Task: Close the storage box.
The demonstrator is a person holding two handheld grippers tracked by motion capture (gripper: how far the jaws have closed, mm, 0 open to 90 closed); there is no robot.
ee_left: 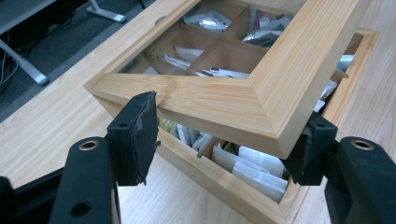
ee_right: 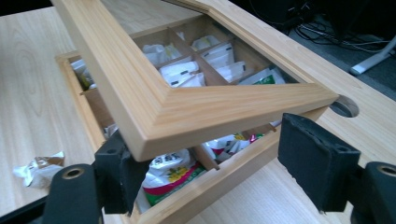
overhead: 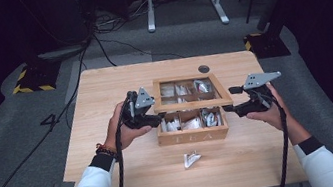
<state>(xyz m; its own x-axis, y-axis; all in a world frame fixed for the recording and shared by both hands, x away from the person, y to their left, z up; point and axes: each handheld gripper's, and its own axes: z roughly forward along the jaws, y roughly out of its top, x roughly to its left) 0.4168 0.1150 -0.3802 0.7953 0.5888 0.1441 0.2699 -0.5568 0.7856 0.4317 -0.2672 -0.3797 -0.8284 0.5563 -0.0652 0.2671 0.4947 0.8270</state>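
Centrally on the wooden table (overhead: 118,182), both grippers' jaws straddle the half-raised lid (overhead: 192,103)

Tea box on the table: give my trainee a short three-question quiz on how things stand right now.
1. True or false: the lid of the wooden box lies fully shut.
2. What lies loose on the table in front of the box?
A. a spoon
B. a crumpled packet
C. a cup
3. Which parts of the lid do the left gripper and right gripper straddle?

Key:
1. False; its front edge is raised.
2. B, the crumpled packet.
3. Its two front corners, one each, jaws open.
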